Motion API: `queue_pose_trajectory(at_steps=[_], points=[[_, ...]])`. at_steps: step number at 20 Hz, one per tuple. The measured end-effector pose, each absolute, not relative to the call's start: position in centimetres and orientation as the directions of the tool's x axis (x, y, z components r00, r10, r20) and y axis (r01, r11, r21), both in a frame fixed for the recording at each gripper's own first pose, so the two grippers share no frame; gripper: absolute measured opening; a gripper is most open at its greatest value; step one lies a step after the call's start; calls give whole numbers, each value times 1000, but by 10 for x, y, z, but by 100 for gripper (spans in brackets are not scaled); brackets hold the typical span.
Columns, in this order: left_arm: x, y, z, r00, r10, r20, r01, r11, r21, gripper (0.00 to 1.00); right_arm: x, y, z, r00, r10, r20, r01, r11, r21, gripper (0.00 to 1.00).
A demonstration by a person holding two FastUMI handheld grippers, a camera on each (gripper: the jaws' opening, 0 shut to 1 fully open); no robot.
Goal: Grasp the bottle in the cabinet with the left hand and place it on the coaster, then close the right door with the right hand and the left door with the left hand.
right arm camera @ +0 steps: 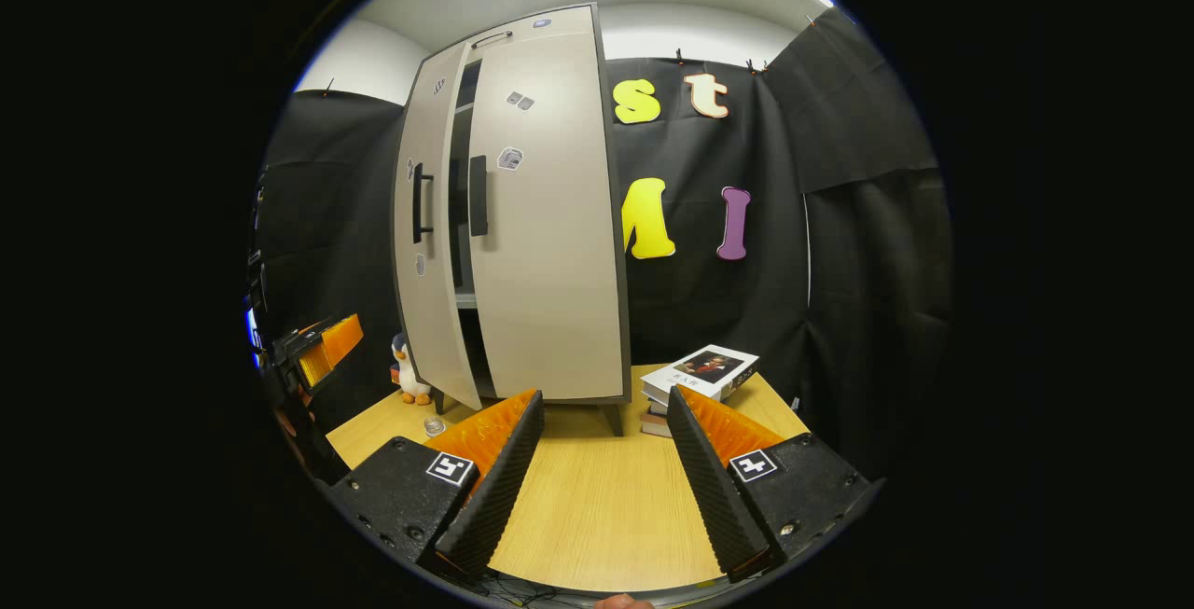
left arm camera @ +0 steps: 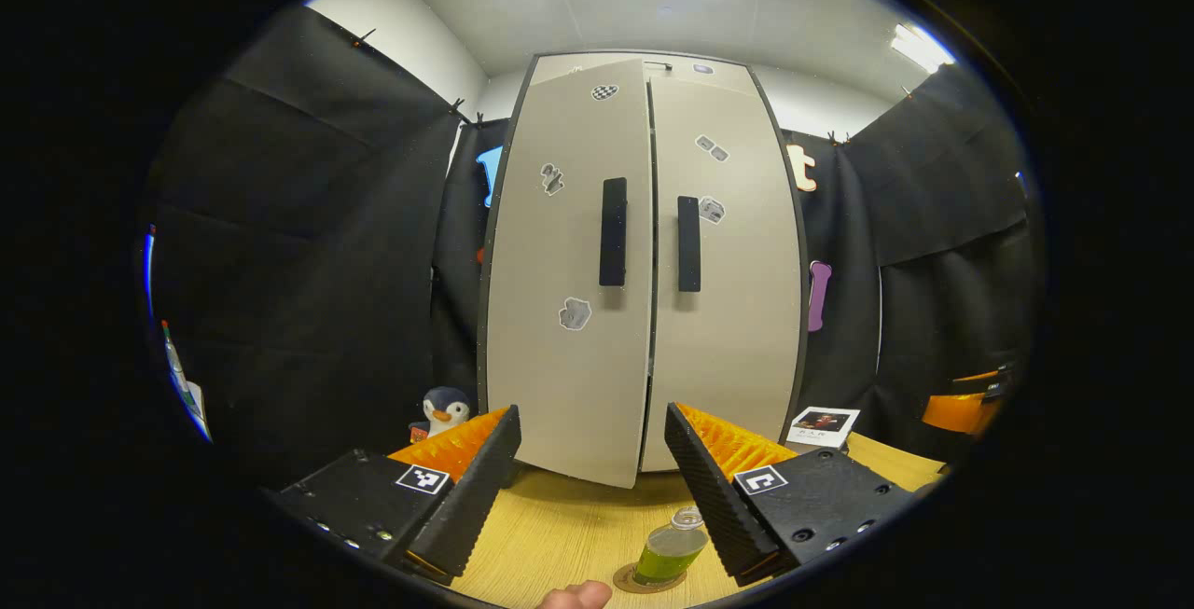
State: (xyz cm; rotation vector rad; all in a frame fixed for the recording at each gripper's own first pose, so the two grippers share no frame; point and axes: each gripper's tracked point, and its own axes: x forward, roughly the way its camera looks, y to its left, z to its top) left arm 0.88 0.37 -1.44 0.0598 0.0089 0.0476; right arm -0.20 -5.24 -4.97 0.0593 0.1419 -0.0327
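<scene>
The tall beige cabinet stands on the wooden table. Its left door (left arm camera: 560, 348) hangs slightly ajar and its right door (left arm camera: 737, 329) is flush shut. In the right gripper view a dark gap shows between the left door (right arm camera: 431, 329) and the right door (right arm camera: 550, 264). A small bottle (left arm camera: 672, 548) of green liquid stands upright on a round coaster (left arm camera: 623, 581) near the table's front. My left gripper (left arm camera: 592, 418) is open and holds nothing, in front of the left door. My right gripper (right arm camera: 606, 399) is also open and holds nothing, over the table right of the cabinet.
A penguin toy (left arm camera: 443, 408) sits left of the cabinet's foot. A stack of books (right arm camera: 700, 376) lies right of the cabinet. The other gripper (right arm camera: 317, 348) shows at the far left of the right gripper view. Bare tabletop (right arm camera: 597, 497) lies in front.
</scene>
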Motion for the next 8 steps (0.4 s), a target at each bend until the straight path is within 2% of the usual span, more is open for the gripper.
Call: queue_pose_trajectory(at_steps=[8], points=[[4,5,-12,999,52,-2,-51,995,81,95,-3,-47,-53,989,-24,-149,32,998,53,82]])
